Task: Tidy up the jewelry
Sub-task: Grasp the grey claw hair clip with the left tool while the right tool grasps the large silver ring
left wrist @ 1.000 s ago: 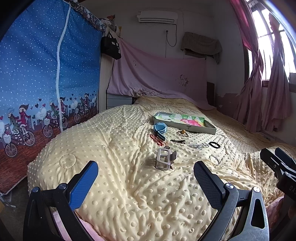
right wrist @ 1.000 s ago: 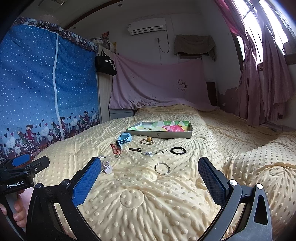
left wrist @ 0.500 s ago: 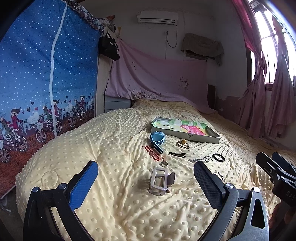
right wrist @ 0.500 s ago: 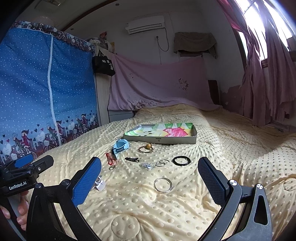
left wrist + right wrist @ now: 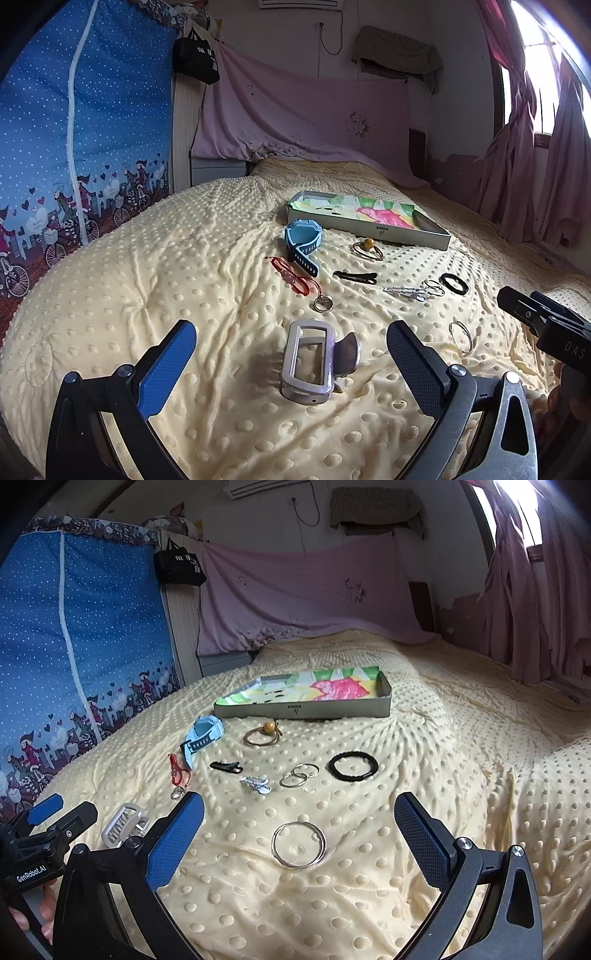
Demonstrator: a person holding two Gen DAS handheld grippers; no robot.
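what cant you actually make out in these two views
- Hair claw clip: in the right wrist view the right gripper's left finger covers its near end.
- Tray: in both views, too far to tell lining print from loose items.
- Red cord's pendant: too small to identify.
- Left gripper: cut off by the right view's edge.

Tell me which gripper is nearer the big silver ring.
Right. The right gripper is open with the big silver ring lying between its fingers. The left gripper is open around the hair claw clip, with the ring off to its right.
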